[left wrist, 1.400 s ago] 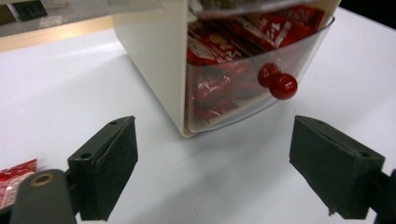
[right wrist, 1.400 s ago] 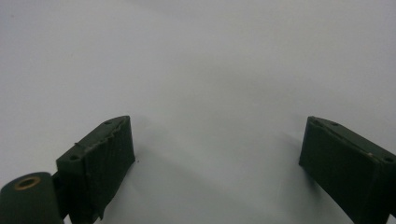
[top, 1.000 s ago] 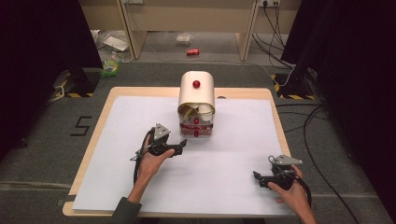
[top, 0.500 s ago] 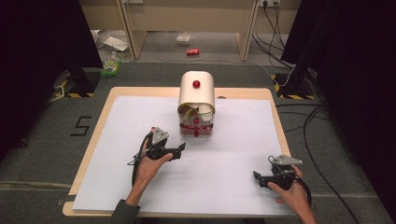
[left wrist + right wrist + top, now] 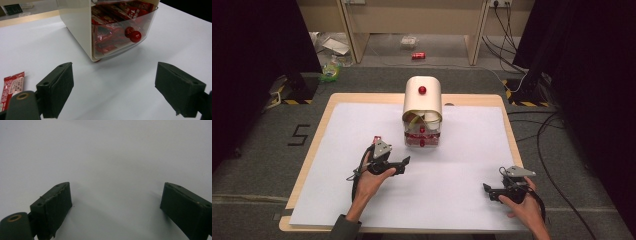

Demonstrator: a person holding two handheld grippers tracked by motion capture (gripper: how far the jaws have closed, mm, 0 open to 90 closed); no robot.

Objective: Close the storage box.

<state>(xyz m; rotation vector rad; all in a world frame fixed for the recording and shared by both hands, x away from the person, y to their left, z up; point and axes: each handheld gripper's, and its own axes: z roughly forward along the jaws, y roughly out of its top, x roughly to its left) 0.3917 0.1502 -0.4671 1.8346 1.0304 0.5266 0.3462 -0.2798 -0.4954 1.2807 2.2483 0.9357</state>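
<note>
Left claw (image 5: 406, 162) at mid-desk, left of centre, jaws spread wide and holding nothing, aimed toward the box (image 5: 422, 107) just beyond. In the left gripper view, same claw (image 5: 113, 91) low over the white sheet (image 5: 130, 82), both black pads (image 5: 58, 87) well apart with bare sheet between. Box cream-coloured, round-topped, with a red knob (image 5: 422, 90) on top, standing on the far middle of the desk (image 5: 324, 117). Clear drawer (image 5: 125, 27) at the box's near face, packed with red packets (image 5: 110, 35), a second red knob (image 5: 135, 36) on its front. Drawer pulled out a little from the cream shell, by the look of the left gripper view; how far, cannot tell. One loose red packet (image 5: 11, 88) flat on the sheet at the left edge of that view, just beside the left pad, not touching it as far as can be seen. Right claw (image 5: 486, 190) at the near right of the desk, held low, likewise fully open and empty, well apart from the box. In the right gripper view, that claw (image 5: 115, 207) over plain white sheet (image 5: 112, 157), pads (image 5: 57, 205) wide apart. Hands (image 5: 372, 182) in from the near edge, one on each gripper. Beyond the desk, grey floor (image 5: 377, 75) with a red can (image 5: 418, 55) and some litter far off.
</note>
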